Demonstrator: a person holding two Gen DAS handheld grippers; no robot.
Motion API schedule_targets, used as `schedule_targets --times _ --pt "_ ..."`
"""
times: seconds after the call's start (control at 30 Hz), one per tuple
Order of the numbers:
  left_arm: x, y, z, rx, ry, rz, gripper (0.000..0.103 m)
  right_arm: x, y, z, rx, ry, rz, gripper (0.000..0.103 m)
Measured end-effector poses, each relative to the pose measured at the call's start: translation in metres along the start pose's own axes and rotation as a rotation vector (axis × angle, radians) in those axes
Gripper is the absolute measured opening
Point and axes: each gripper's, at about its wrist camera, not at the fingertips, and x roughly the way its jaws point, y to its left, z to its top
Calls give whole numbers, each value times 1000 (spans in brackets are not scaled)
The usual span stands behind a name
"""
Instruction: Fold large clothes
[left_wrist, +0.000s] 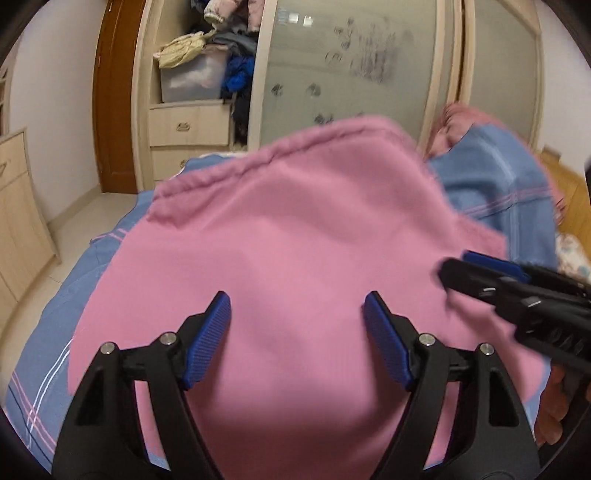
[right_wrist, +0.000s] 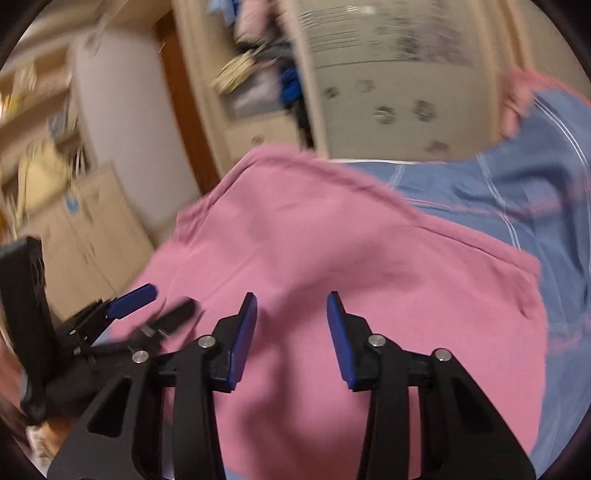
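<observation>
Garment (left_wrist: 295, 240): one, pink, lying folded flat on blue striped bedsheet (left_wrist: 55, 306), near edge facing wardrobe (left_wrist: 351, 66). Step judged: between folds, nothing gripped. Left tool (left_wrist: 297, 314) released, jaws wide, hovering over garment's near part. Right tool (right_wrist: 291, 314) also released, beside garment's right edge (blurred, likely moving). Next move calls for pinching two corners of one edge, lifting together, laying across. Count: two tools, one garment, one pink bundle (left_wrist: 458, 122) beyond garment.

We are seeing the left gripper (left_wrist: 297, 306) and right gripper (right_wrist: 291, 308) showing black angular frames. Ribbed blue pads (left_wrist: 210, 339) and round silver screws (left_wrist: 168, 338) are showing on both.
</observation>
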Motion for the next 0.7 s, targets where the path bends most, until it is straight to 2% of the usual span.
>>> schedule_targets --times 0.03,0.1,0.2,0.3,0.37,0.47,0.53,0.6,0.7 --pt "11 3 -1 20 29 57 76 17 1 2 5 34 -12 39" --pt "19 12 -4 26 50 88 80 53 -6 5 42 96 -51 39" --pt "37 32 -3 -18 105 153 81 82 -24 1 112 126 -57 39" --pt "50 42 -8 -25 164 157 84 85 -17 -5 61 128 -96 40" --pt "50 44 -11 -34 169 158 86 72 -13 -5 55 111 -102 40" --pt "45 51 -11 -77 168 132 86 38 -3 2 41 -29 -89 40" --pt "43 53 -11 -88 166 127 86 28 4 11 21 -80 -107 39" --pt "42 54 -10 -89 160 128 86 39 5 22 19 -63 -102 33" --pt "35 58 -8 -94 130 122 87 68 4 37 30 -19 -149 31"
